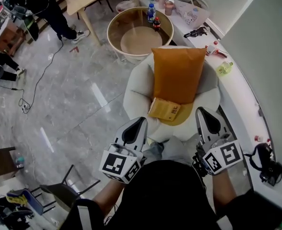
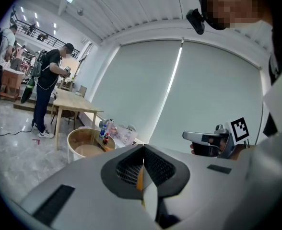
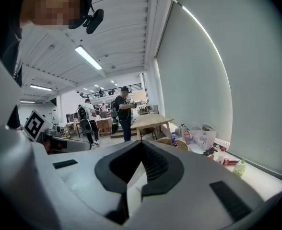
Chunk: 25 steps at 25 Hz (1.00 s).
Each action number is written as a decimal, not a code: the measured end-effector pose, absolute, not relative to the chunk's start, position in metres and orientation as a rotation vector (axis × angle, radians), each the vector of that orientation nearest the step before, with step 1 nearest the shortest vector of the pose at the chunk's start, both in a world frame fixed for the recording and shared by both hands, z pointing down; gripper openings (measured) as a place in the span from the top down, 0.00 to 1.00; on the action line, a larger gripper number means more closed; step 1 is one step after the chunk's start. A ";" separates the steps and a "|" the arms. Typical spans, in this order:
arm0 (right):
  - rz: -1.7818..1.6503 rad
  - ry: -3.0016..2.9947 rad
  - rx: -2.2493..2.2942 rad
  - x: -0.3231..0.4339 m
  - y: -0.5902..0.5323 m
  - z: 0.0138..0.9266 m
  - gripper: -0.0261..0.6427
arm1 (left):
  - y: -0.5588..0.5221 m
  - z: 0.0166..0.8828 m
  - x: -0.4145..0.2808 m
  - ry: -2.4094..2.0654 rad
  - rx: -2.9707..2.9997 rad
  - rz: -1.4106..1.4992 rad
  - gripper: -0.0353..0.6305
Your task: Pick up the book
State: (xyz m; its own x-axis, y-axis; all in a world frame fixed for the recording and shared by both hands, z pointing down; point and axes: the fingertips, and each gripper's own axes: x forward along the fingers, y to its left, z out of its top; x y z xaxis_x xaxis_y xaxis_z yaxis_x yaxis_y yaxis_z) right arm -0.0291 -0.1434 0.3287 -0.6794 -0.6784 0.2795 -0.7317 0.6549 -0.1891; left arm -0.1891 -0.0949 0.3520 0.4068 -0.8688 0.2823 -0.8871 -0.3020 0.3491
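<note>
**A:** Head view first. Where is the book?

**B:** The book (image 1: 164,109) lies flat on the seat of the white armchair (image 1: 134,97), its far edge against the foot of the orange cushion (image 1: 178,73). The left gripper (image 1: 140,123) and the right gripper (image 1: 203,114) are both held on the near side of the armchair, apart from the book and with nothing in them.

**A:** How would it handle?

**B:** It looks thin and soft-covered, so I'd guess it is light and a bit floppy. The seat is padded and should give under a jaw. I would take the near edge, which seems to hang free, and bite well onto the cover so the pages don't droop or slide.

**A:** The left gripper view?

**B:** Its jaws meet at the tip, pressed together with nothing gripped. Past them I can see the round table (image 2: 86,145) with bottles on it, and the right gripper (image 2: 213,140) off to the side. The book doesn't show here.

**A:** And the right gripper view?

**B:** It is the same there, with the jaws closed together and empty. The left gripper (image 3: 50,135) shows at the left edge, and there is no book in this view either. Both would need to open before reaching in.
</note>
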 end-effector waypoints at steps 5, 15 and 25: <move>0.450 -2.679 1.172 -0.019 -0.147 0.331 0.94 | -0.102 0.357 -0.181 -1.488 2.215 0.081 0.93; 0.478 -2.685 1.122 -0.002 -0.173 0.342 0.94 | -0.128 0.376 -0.165 -1.491 2.187 0.158 0.93; 0.559 -2.673 1.016 0.004 -0.198 0.402 0.94 | -0.154 0.461 -0.139 -1.413 2.124 0.360 0.93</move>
State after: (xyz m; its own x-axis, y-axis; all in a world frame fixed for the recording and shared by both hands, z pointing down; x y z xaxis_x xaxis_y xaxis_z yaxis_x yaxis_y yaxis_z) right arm 0.0036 -0.1976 0.4015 -0.7341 -0.5884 0.3388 -0.6749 0.6873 -0.2686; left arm -0.1393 -0.1543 0.4605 0.4092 -0.7588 0.5067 -0.9088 -0.2896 0.3003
